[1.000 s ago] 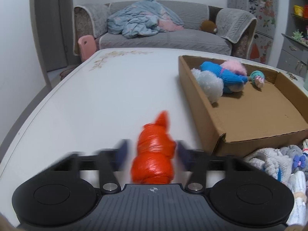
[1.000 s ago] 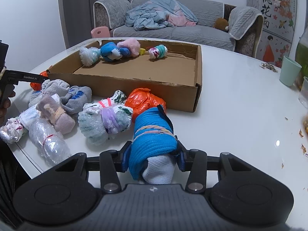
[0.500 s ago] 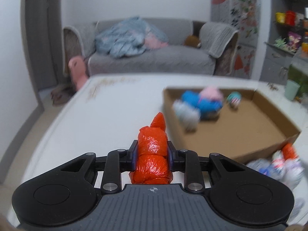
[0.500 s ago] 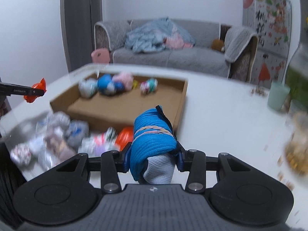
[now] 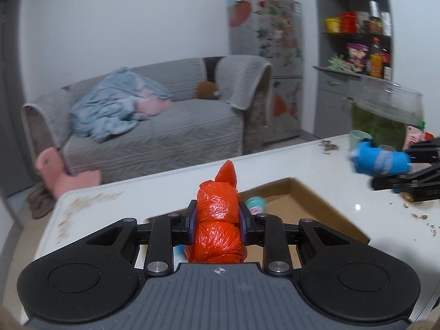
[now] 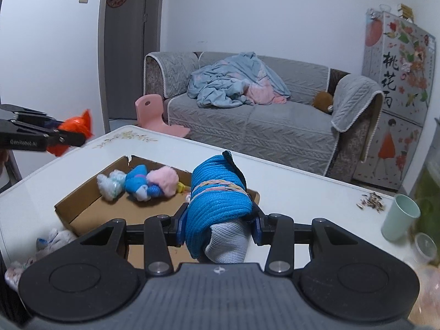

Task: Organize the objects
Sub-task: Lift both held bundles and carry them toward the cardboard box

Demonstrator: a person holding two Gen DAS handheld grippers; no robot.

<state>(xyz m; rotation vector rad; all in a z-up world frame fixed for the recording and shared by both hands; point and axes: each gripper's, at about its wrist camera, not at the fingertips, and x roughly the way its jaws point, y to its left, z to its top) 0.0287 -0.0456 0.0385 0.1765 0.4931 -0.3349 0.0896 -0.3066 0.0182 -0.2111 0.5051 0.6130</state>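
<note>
My left gripper is shut on an orange plastic-wrapped bundle and holds it in the air above the near end of the cardboard box. My right gripper is shut on a blue knitted sock roll, raised over the box. Each view catches the other gripper: the left gripper with its orange bundle at the far left, the right gripper with the blue roll at the far right. Inside the box lie a white, a blue and a pink bundle.
Several wrapped bundles lie on the white table outside the box's near left corner. A pale green cup and scattered seed husks are at the right. A grey sofa stands beyond the table.
Both grippers have risen off the table with their bundles and now hang above the box. The left view has swung to the right. Both grips stay shut.
</note>
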